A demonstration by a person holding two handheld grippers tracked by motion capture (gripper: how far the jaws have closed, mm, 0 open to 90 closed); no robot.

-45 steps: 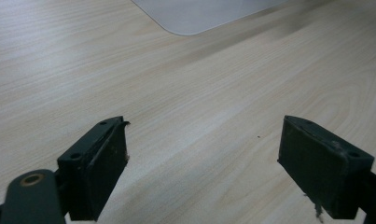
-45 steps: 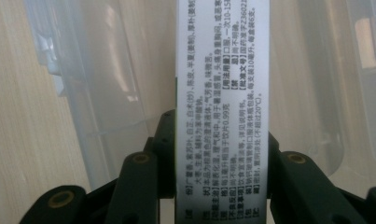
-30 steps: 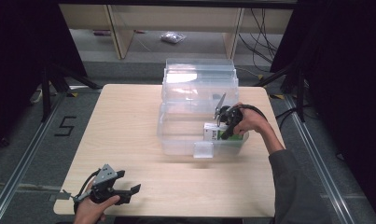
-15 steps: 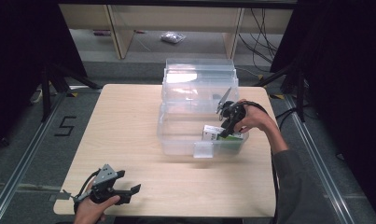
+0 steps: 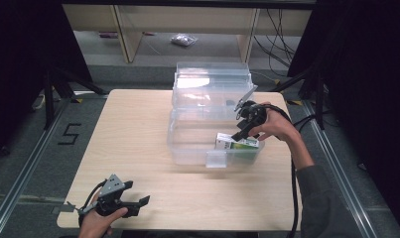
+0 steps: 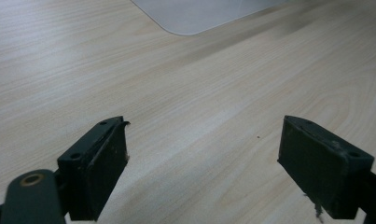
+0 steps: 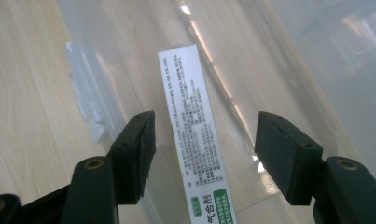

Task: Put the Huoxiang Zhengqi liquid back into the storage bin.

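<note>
Box released in the clear bin
Right gripper (image 7: 202,154) jaws have just been opening, apart above the white-green box (image 7: 197,135) in the clear bin (image 5: 187,148); left gripper (image 6: 202,163) jaws wide, empty, over the bench (image 6: 199,84).

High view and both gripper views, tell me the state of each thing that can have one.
Clear bin: open, lid raised behind it.
Green and white box: lying inside the bin, released.
Right gripper: jaws have just been opening, apart above the box, not touching it.
Left gripper: open, nothing between its jaws.

Clear bin (image 5: 187,148) on wooden table (image 5: 133,129)
</note>
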